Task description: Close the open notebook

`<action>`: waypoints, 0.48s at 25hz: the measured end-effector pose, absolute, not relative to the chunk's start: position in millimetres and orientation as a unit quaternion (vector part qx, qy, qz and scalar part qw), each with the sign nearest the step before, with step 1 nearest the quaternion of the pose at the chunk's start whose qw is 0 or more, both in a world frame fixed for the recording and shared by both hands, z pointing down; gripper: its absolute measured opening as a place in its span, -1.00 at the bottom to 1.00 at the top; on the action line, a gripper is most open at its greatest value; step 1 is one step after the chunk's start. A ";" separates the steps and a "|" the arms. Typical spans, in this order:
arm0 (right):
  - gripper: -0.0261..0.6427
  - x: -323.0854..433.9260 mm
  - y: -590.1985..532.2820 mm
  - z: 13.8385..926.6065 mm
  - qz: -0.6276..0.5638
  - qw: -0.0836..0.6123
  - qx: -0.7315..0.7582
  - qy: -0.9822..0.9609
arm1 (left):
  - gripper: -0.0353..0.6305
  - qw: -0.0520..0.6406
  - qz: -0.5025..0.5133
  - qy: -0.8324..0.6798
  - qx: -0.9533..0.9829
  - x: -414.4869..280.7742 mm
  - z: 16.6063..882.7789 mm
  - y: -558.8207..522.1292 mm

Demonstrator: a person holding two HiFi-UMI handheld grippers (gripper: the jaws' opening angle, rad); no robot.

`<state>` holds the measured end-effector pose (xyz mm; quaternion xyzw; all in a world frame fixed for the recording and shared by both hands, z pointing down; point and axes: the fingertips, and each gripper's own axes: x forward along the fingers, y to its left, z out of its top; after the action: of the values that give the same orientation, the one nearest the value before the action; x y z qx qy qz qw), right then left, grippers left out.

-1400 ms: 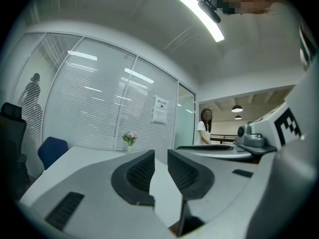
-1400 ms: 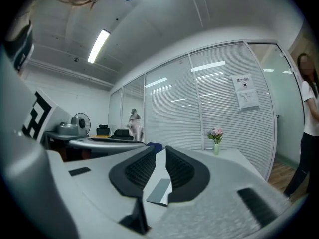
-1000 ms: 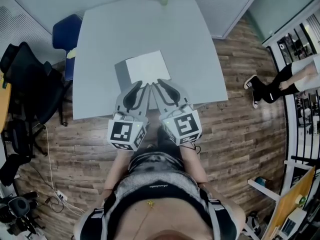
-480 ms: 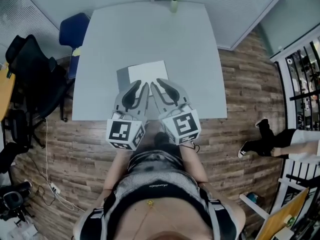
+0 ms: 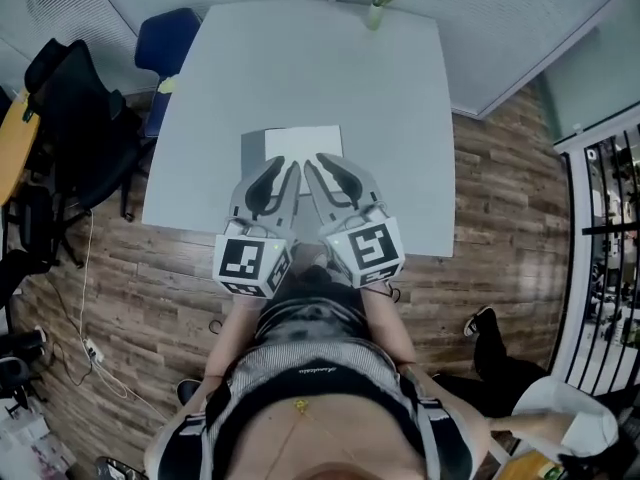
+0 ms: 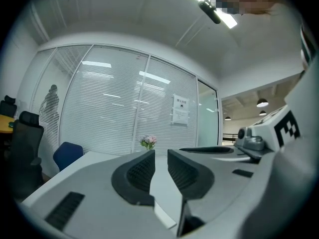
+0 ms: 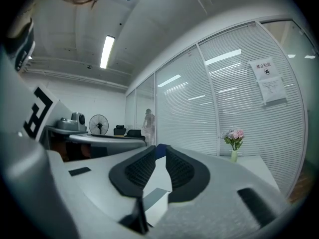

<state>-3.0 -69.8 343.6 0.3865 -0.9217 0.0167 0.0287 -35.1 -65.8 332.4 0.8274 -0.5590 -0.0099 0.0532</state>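
Note:
The open notebook lies on the near half of the grey table [image 5: 300,58], showing a white page [image 5: 303,140] with a grey cover flap [image 5: 252,148] on its left. Both grippers are held side by side over the table's near edge, pointing at the notebook. The left gripper [image 5: 287,166] has its tips over the notebook's near edge, as does the right gripper [image 5: 318,160]. In the left gripper view the left gripper [image 6: 161,156] has its jaws almost together with nothing between them. The right gripper [image 7: 160,153] looks the same, with the grey cover [image 7: 154,195] below it.
A small vase of pink flowers [image 5: 376,8] stands at the table's far edge. A blue chair [image 5: 165,43] and a black office chair [image 5: 80,108] stand to the left. Someone's legs and shoe [image 5: 490,348] are on the wood floor at lower right.
The head view has shifted, so table and notebook sit slightly lower and further right in the picture. The passer-by at right has walked toward the lower right. Both grippers keep their pose.

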 end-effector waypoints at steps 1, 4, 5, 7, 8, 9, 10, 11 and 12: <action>-0.72 -4.1 -70.5 343.6 0.016 0.029 0.385 -0.922 | -0.69 0.053 -0.009 -0.561 0.826 -36.4 333.2 -66.7; -0.72 -7.4 -71.7 339.9 0.014 0.027 0.380 -0.925 | -0.69 0.053 -0.008 -0.564 0.824 -37.2 335.7 -67.4; -0.72 -7.9 -72.7 339.5 0.014 0.028 0.379 -0.925 | -0.69 0.054 -0.008 -0.563 0.824 -36.9 336.5 -68.0; -0.72 -7.8 -74.6 340.0 0.014 0.033 0.382 -0.923 | -0.69 0.055 -0.008 -0.560 0.826 -36.9 337.0 -69.7; -0.72 -7.6 -75.0 341.4 0.013 0.035 0.385 -0.922 | -0.69 0.055 -0.009 -0.558 0.828 -37.3 336.7 -70.5; -0.72 -7.4 -75.3 342.5 0.013 0.035 0.387 -0.921 | -0.69 0.055 -0.010 -0.556 0.829 -37.9 336.5 -71.3; -0.72 -7.2 -76.0 342.9 0.013 0.036 0.391 -0.920 | -0.69 0.055 -0.011 -0.554 0.830 -38.8 336.6 -72.4; -0.72 -6.9 -77.4 343.1 0.013 0.036 0.395 -0.918 | -0.69 0.056 -0.012 -0.552 0.832 -39.6 336.9 -73.8; -0.72 -6.6 -79.3 343.4 0.014 0.036 0.400 -0.916 | -0.69 0.057 -0.013 -0.550 0.833 -40.5 337.3 -75.5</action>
<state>-6.6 -79.3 343.4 0.3996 -0.9159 0.0136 0.0355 -40.5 -75.5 337.3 0.8331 -0.5501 -0.0128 0.0566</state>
